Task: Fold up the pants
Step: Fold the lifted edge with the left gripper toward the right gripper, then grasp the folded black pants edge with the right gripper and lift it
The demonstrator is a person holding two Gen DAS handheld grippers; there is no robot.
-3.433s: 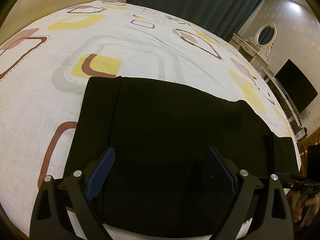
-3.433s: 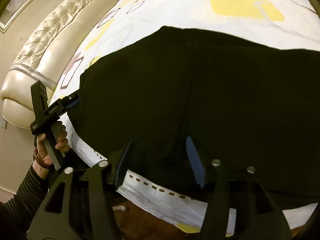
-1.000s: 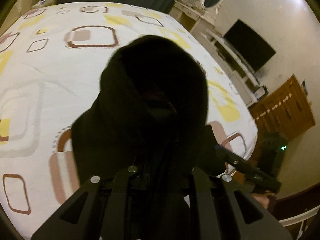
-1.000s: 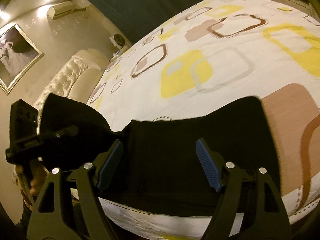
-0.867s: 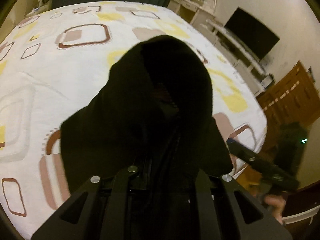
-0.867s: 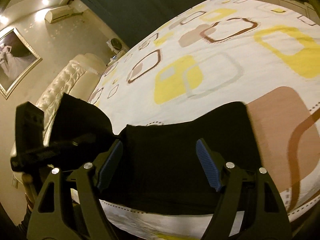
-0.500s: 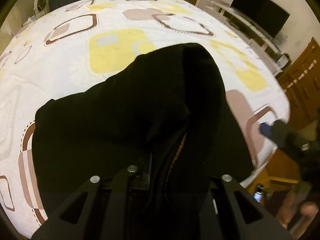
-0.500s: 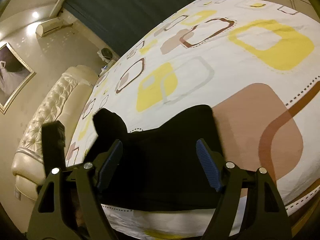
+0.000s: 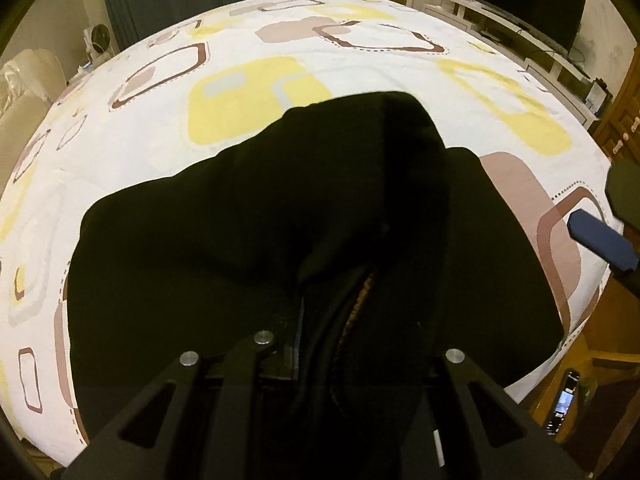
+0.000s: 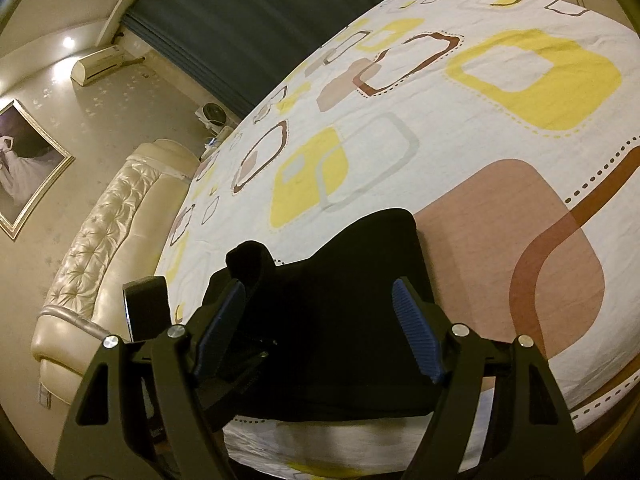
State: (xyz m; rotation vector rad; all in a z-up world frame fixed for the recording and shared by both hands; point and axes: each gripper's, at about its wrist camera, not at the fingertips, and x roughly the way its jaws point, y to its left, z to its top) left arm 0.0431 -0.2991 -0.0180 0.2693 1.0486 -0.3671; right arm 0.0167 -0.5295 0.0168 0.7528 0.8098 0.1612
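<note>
Pants (image 9: pixel 248 248), black, lay near the bedspread's (image 9: pixel 248 80) front edge, long axis across the bed. Left gripper (image 9: pixel 344 344) was clamped on a raised fold; right gripper (image 10: pixel 320 332) hovered above, spread wide, empty.

The left gripper (image 9: pixel 336 344) is low and pointed forward, its jaws drawn close together – clamped, as far as I can tell, since dark cloth hides the tips. The right gripper (image 10: pixel 320 332) hovers beside it with its blue-padded fingers (image 10: pixel 416 336) spread wide apart, gripping nothing.
</note>
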